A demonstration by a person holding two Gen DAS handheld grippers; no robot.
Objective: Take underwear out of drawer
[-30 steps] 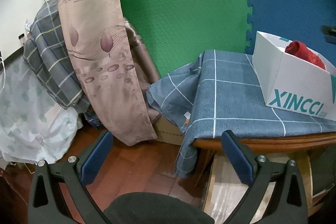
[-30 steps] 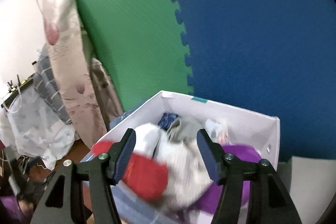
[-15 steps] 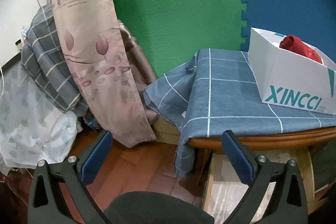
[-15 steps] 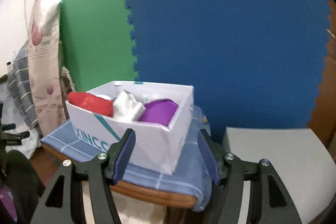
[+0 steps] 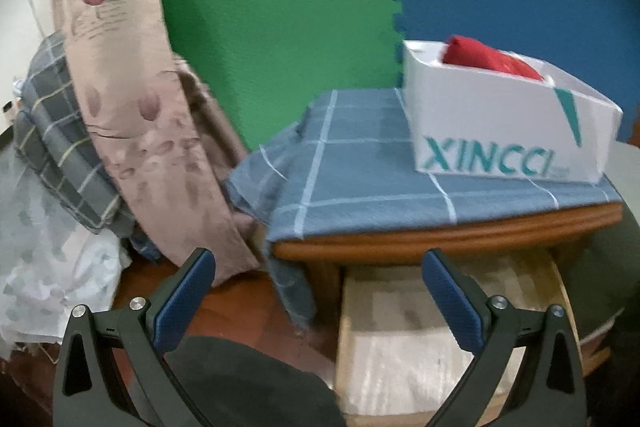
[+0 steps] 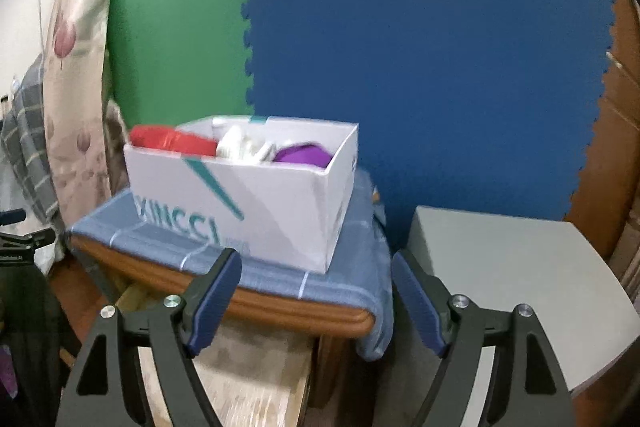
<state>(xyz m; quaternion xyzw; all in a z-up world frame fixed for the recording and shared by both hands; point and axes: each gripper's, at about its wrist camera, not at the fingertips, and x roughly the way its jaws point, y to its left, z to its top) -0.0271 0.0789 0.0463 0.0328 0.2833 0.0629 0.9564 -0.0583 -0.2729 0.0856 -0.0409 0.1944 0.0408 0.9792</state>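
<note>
A white XINCCI box (image 5: 504,123) sits on a small wooden table covered with a blue checked cloth (image 5: 360,171). In the right wrist view the box (image 6: 248,203) holds rolled clothes: a red one (image 6: 172,141), a white one (image 6: 240,147) and a purple one (image 6: 304,155). Only the red one (image 5: 488,57) shows in the left wrist view. Under the tabletop a light wooden drawer (image 5: 432,339) stands pulled out; it also shows in the right wrist view (image 6: 240,379). My left gripper (image 5: 316,279) is open and empty, low in front of the table. My right gripper (image 6: 316,287) is open and empty, near the table edge.
Green and blue foam mats (image 6: 400,47) stand behind the table. A pink patterned curtain (image 5: 132,107) and plaid bedding (image 5: 52,131) hang at the left. A grey surface (image 6: 512,291) lies right of the table. The floor (image 5: 240,307) is dark wood.
My right gripper has pulled back and down from over the box to the table's front edge. My left gripper has turned right and lowered, so the drawer front shows more.
</note>
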